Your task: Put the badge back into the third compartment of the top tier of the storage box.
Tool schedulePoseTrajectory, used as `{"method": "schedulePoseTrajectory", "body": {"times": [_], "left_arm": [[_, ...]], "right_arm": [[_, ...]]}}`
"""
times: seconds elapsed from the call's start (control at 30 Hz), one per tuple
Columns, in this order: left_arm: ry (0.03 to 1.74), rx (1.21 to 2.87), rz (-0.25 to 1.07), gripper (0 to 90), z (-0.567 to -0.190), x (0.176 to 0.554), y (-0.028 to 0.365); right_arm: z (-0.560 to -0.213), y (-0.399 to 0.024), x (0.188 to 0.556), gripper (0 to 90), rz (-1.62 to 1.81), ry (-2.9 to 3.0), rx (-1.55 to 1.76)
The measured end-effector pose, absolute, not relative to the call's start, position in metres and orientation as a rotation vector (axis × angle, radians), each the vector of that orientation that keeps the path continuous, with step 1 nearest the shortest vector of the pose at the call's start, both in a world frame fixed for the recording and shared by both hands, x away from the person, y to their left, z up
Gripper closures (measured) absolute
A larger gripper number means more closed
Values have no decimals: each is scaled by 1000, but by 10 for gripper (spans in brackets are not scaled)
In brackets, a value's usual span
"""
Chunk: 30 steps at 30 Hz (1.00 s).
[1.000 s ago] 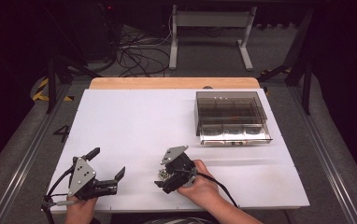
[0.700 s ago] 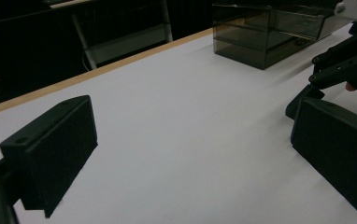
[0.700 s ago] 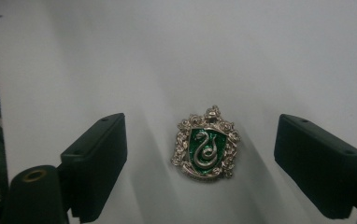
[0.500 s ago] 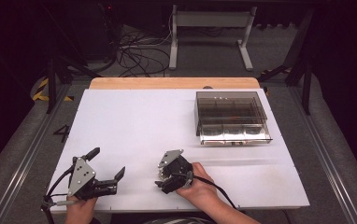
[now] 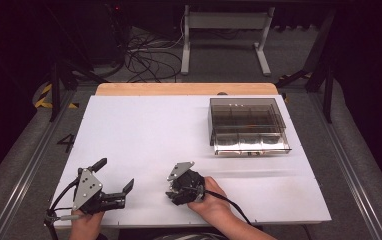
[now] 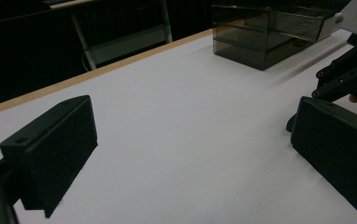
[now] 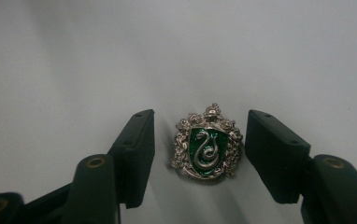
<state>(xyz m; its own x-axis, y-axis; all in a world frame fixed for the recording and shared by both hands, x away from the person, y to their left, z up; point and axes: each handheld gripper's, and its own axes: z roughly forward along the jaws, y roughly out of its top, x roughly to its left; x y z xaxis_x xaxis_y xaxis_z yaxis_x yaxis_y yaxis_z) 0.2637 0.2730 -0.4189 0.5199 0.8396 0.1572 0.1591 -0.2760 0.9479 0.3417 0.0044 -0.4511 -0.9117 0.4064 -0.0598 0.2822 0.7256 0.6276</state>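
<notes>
White table (image 5: 144, 135), crest badge (image 7: 207, 143) flat between right gripper (image 7: 200, 156) fingers, closing in, seemingly not yet touching

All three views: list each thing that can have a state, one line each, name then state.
Badge: flat on the table, face up, between the right gripper's jaws, not yet pinched.
Right gripper: jaws have just been closing, gaps left on both sides of the badge.
Left gripper: open, nothing between its jaws.
Box: upright on the table, lid shut as far as I can tell.
</notes>
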Motion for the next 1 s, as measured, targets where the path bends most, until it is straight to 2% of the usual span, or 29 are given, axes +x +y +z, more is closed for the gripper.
{"method": "schedulePoseTrajectory", "body": {"times": [0.47,1.0], "left_arm": [[834,1747,841,13,-419,262,272],[836,1745,841,13,-419,263,272]], "right_arm": [[-451,3,344,564,963,2725,629],[-451,3,344,577,956,2721,627]]}}
